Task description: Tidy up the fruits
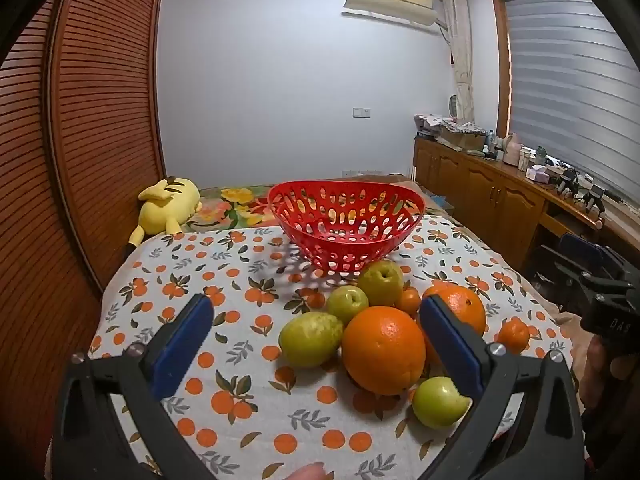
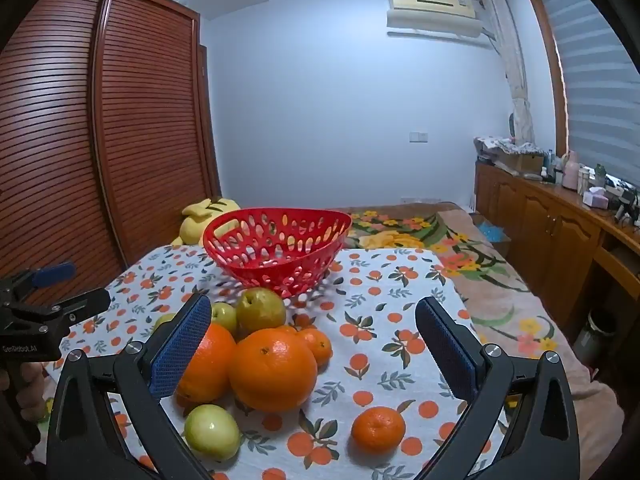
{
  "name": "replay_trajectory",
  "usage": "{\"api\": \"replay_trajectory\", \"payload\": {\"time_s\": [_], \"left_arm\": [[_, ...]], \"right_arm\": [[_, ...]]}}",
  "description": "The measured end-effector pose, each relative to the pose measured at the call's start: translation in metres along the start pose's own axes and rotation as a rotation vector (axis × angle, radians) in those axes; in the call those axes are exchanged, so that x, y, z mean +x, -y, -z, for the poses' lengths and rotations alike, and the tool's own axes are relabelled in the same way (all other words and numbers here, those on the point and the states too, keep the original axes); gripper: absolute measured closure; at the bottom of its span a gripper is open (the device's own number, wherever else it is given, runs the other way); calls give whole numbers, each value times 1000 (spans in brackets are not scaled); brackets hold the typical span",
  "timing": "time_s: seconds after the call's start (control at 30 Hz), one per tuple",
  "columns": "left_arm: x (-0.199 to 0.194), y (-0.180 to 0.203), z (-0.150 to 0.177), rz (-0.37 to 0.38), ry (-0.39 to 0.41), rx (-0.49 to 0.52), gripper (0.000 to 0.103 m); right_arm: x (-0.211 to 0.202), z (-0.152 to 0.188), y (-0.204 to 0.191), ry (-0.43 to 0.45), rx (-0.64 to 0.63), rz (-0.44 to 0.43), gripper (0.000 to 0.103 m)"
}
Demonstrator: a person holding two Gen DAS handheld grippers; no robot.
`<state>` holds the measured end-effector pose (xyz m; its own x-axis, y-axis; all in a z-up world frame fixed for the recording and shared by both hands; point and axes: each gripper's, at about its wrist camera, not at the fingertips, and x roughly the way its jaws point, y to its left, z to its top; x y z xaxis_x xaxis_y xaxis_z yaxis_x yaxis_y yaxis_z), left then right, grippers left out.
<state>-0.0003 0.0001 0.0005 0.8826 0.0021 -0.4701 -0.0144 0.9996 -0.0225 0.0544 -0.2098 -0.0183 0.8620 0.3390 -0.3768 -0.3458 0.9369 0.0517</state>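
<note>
An empty red perforated basket (image 1: 346,220) (image 2: 276,244) stands at the far side of the orange-print tablecloth (image 1: 240,400). In front of it lies a cluster of fruit: two big oranges (image 1: 383,350) (image 2: 273,368), several green-yellow fruits (image 1: 311,338) (image 2: 212,432), a pear (image 1: 380,282) (image 2: 261,310) and small tangerines (image 1: 513,336) (image 2: 378,429). My left gripper (image 1: 316,320) is open and empty, hovering over the cluster's left side. My right gripper (image 2: 313,320) is open and empty, above the cluster's right side.
A yellow plush toy (image 1: 168,204) lies behind the table on a floral bed (image 2: 420,228). A brown slatted wardrobe (image 1: 80,140) is left; a wooden cabinet (image 1: 500,200) with clutter runs along the right wall.
</note>
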Motion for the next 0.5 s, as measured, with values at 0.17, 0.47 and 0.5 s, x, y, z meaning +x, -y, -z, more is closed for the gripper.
{"api": "replay_trajectory", "payload": {"time_s": [0.17,0.47,0.5], "left_arm": [[1,-1,-1,0,-3,-1,0],[-5,-2,-1,-6,4,-1,0],[-6,-2,1,-6,6,0,0]], "right_arm": [[1,0,0,-2,-3,3,0],[1,-1,1,-5,-5,-4,0],[1,-1,1,-5,-5,-6,0]]}}
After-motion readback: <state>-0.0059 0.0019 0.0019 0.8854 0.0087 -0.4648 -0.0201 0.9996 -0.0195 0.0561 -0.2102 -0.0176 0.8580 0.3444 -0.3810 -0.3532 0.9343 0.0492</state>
